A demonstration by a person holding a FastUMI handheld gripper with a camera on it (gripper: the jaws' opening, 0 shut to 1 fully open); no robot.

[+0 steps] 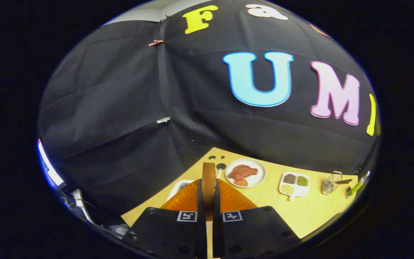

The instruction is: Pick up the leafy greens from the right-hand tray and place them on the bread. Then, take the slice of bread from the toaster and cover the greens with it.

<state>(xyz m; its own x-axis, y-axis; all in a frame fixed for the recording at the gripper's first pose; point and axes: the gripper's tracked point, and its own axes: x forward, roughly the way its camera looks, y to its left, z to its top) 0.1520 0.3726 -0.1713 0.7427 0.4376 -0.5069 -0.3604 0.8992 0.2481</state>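
Note:
A slice of toasted bread (208, 172) stands on edge between my fingers, its brown crust rising above the fingertips. My gripper (208, 190) is shut on it and holds it lifted above the yellow table (264, 201). Just beyond the fingers, slightly right, a white round plate (261, 169) carries reddish-brown food and a small orange piece. Part of a white object (178, 187) peeks out behind my left finger; I cannot tell what it is. No leafy greens are distinguishable on the plate from here.
To the right of the plate lies a small white compartment tray (295, 193) with brown, green and yellow fillings. Farther right stand a wire basket (330, 184) and a green-handled tool (356, 187). The black cloth wall closes the table's back.

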